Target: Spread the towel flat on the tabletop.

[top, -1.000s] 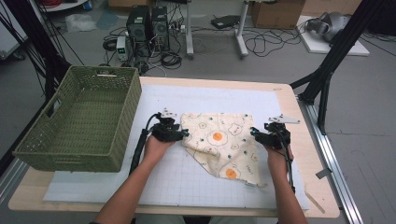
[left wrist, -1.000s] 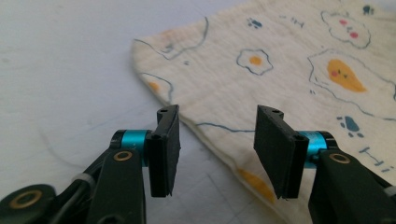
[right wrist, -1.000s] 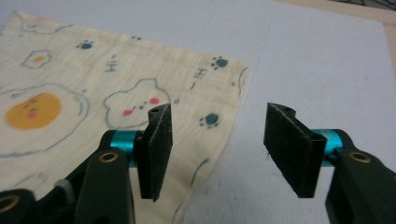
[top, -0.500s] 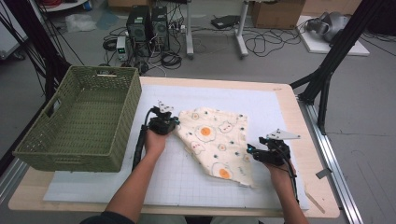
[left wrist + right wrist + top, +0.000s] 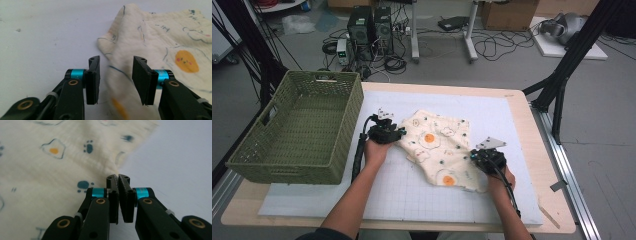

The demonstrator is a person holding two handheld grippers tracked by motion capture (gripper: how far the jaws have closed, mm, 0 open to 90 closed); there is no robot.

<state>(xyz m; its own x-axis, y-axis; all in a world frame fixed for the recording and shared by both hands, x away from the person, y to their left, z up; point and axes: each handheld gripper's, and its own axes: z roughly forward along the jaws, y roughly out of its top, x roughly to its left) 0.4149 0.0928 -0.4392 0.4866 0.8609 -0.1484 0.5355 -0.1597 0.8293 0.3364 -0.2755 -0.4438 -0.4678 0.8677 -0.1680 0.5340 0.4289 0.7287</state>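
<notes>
A cream cloth (image 5: 439,147) printed with fried eggs and paw marks lies rumpled on the white gridded mat (image 5: 412,195) that covers the worktop (image 5: 557,220), just to the right of the green woven basket (image 5: 297,135). It is neither flat nor folded. Its edge nearer the basket humps up in a loose ridge, and its corner farthest from the basket drags out toward the person, so it looks to be in the middle of being pulled straight.

The left hand-held gripper (image 5: 116,75) sits at the cloth's basket-side edge. Its jaws have just been opening and now stand part-way apart, with the raised fold of fabric between them but neither pad pressing on it. I take it as a let-go or a re-grip, a search for a better bite on that edge.

The right hand-held gripper (image 5: 118,182) works the corner of the cloth farthest from the basket. Its jaws have just been closing and are now pinched tight together, the tips right at the hem. From the right gripper view I can't be sure whether fabric is caught between them or whether they have shut just beside it.

The basket stands empty with its mouth up, the likely home for the cloth once tidied.
</notes>
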